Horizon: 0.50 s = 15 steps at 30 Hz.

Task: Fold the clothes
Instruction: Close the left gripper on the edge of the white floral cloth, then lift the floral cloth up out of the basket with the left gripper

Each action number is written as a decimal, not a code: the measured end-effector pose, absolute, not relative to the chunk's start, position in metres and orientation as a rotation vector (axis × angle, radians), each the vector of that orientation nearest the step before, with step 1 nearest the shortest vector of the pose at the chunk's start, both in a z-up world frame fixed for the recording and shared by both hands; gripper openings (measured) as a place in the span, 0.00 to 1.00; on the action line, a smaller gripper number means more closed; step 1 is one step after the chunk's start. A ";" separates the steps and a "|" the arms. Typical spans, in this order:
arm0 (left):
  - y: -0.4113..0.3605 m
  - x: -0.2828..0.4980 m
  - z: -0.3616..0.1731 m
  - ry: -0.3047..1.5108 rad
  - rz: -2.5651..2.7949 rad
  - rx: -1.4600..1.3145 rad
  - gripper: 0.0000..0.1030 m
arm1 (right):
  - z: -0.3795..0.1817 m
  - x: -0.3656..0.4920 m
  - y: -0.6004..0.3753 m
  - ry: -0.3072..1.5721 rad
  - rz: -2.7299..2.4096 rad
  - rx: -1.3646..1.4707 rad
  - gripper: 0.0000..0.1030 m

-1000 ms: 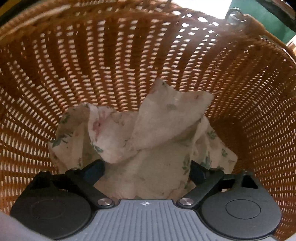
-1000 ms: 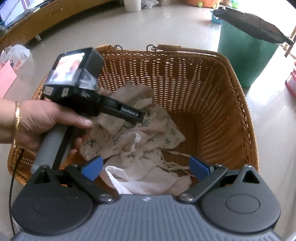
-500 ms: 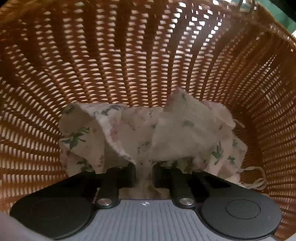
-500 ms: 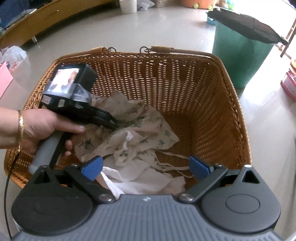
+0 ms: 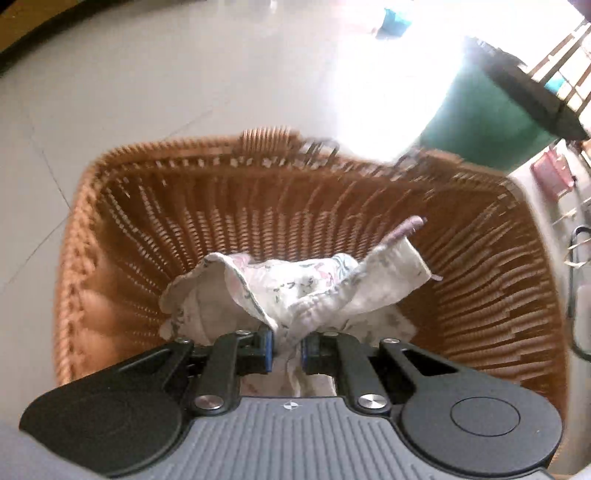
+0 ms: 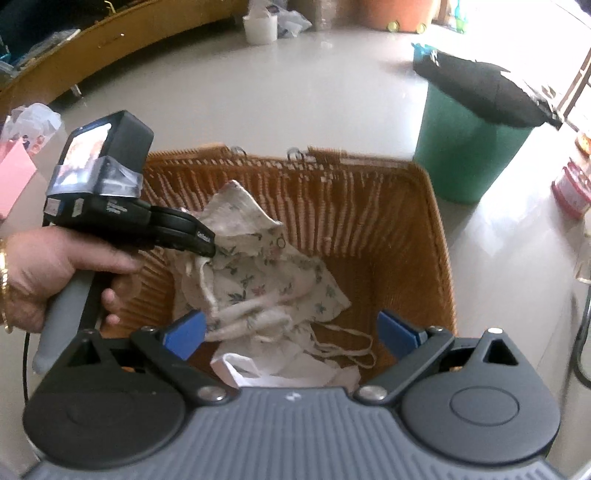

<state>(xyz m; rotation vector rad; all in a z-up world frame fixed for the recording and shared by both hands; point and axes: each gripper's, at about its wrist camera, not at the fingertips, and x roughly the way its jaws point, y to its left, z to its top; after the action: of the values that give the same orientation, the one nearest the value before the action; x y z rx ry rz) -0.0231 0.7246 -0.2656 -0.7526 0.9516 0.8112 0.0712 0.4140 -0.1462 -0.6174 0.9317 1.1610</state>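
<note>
A floral garment hangs bunched over the brown wicker basket. My left gripper pinches a fold of it, and the jaws are still closing on the cloth. In the right wrist view, a person's hand holds the left gripper at the basket's left side. There the floral garment trails from it down into the basket. A white garment with strings lies beneath. My right gripper hovers open above the basket's near edge, with nothing between its pads.
A green bin with a black liner stands on the tiled floor beyond the basket's right corner. A white bucket and wooden furniture are farther back. A pink-lidded container sits at the right and a plastic bag at the left.
The left gripper's jaws closed on the floral garment at the basket's bottom, then rose with it to about rim height. The right gripper rose a little and stayed open.
</note>
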 end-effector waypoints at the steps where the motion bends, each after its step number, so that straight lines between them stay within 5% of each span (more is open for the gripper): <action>1: 0.723 -0.025 -0.255 0.943 0.812 -0.757 0.13 | -0.140 0.070 0.414 0.925 1.169 -0.621 0.98; 15: 0.647 -0.032 -0.151 0.886 0.812 -0.724 0.13 | -0.067 0.052 0.393 0.877 1.256 -0.704 0.98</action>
<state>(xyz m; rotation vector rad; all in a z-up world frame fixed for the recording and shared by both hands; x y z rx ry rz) -0.0316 0.6472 -0.1507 -0.7244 0.8856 0.8117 0.0518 0.3927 -0.0669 -0.7036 0.8766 1.2565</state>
